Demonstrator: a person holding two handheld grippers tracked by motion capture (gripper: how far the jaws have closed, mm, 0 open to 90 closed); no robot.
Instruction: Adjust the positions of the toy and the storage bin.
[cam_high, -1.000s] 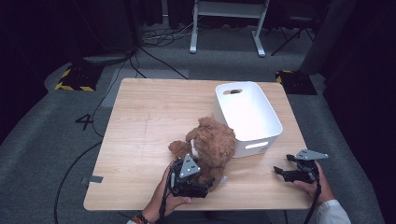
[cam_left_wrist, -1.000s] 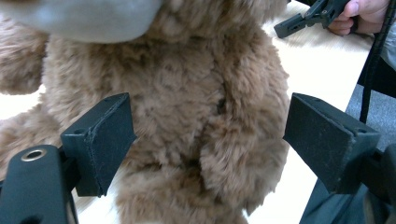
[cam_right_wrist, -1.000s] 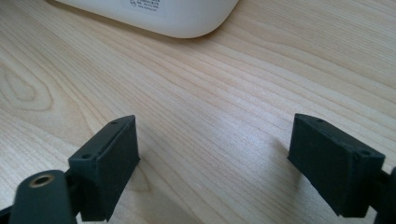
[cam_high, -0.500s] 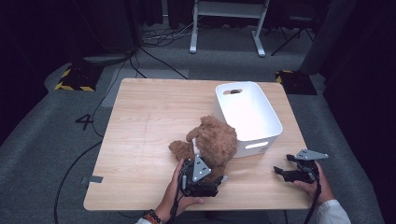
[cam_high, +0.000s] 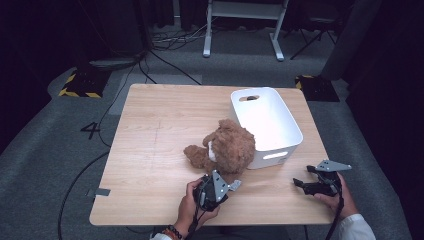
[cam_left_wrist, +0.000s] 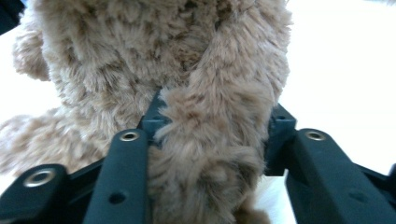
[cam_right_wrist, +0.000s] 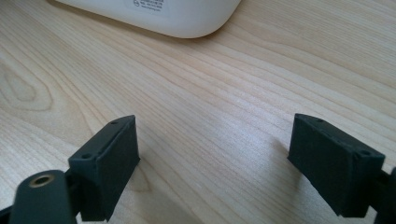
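A brown teddy bear (cam_high: 231, 146) sits on the wooden table (cam_high: 155, 150), leaning against the near left side of a white bin (cam_high: 295, 131). My left gripper (cam_high: 220, 176) is at the bear's near side. Its jaws have just been closing, and in the left gripper view they press on a furry limb (cam_left_wrist: 215, 140) of the teddy bear (cam_left_wrist: 140, 60), with the left gripper (cam_left_wrist: 215, 127) squeezing the fur from both sides. My right gripper (cam_high: 302, 183) rests low over the table near the front right, open, with bare wood between the jaws of the right gripper (cam_right_wrist: 215, 149).
The white bin (cam_right_wrist: 177, 14) lies just ahead of the right gripper and looks empty inside. The table's front edge runs close behind both hands. Cables, a metal stand and yellow-black floor markers lie on the grey floor beyond.
My left gripper has moved forward and down into the bear, and its jaws have come in around the bear's limb. The bear has shifted slightly. The right gripper has kept still.
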